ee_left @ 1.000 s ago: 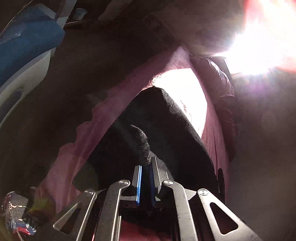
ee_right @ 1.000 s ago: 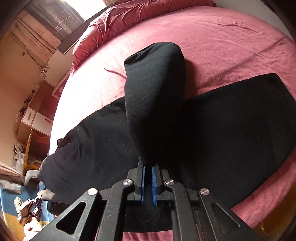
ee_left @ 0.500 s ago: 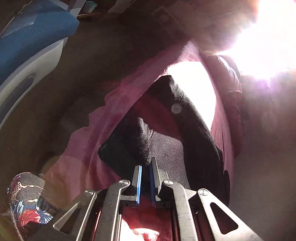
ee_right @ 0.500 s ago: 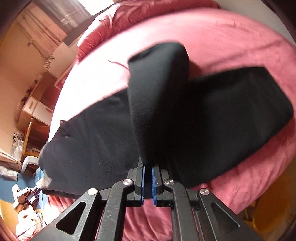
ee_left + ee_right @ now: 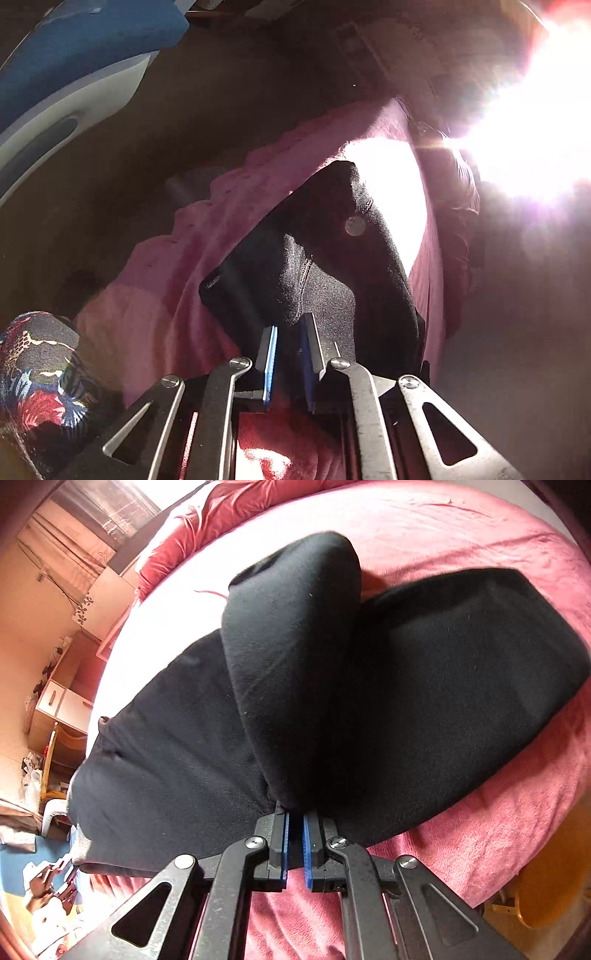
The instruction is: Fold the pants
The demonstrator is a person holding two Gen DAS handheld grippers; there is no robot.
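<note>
On the bed's near edge, one pair of black pants is held by two grippers.
One pair only, spread on the pink bedspread, its long axis running along that near edge, one end toward the bed's left corner and the other toward its right side. The right gripper has its jaws clamped on a fold lifted from the middle, which rises directly ahead of them and arches toward the bed's centre. The left gripper has its jaws pinched on a corner of the pants at the left end, the cloth stretching away ahead.
</note>
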